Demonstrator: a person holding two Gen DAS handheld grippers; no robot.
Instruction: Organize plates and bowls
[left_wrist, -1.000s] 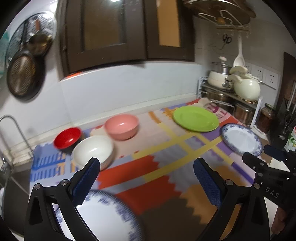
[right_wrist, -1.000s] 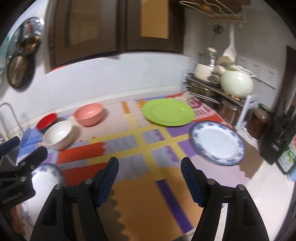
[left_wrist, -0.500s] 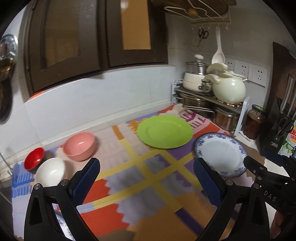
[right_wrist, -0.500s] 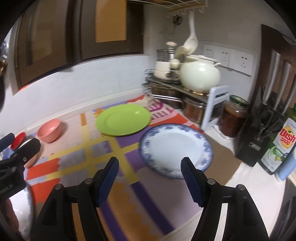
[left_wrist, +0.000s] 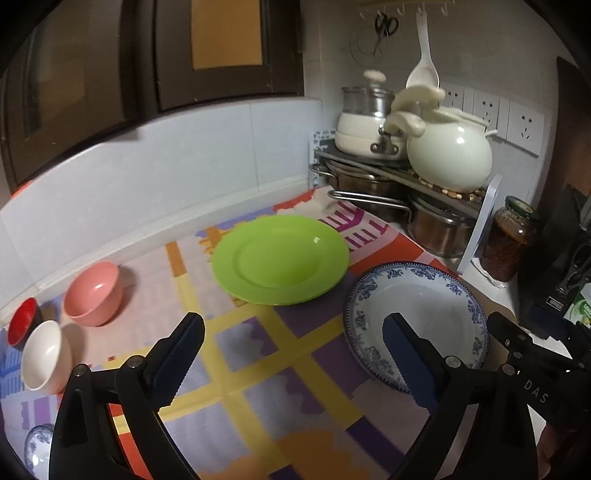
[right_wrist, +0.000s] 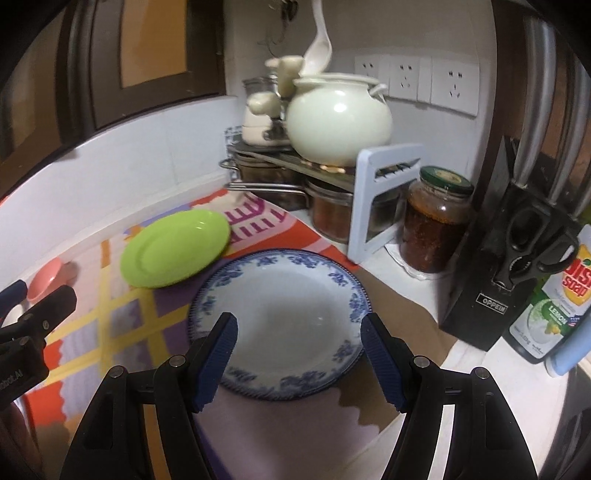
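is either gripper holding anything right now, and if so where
Nothing is held. The left gripper and right gripper are both open and empty, above the blue-patterned plate.

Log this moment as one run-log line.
left gripper: open, empty | right gripper: open, empty, above blue-patterned plate | green plate: flat on mat, untouched | bowls: unstacked

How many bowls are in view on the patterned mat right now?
3, all at the mat's left end in the left wrist view: a pink bowl farthest back, a small red bowl at the edge, a white bowl nearest. Others could sit outside the frame.
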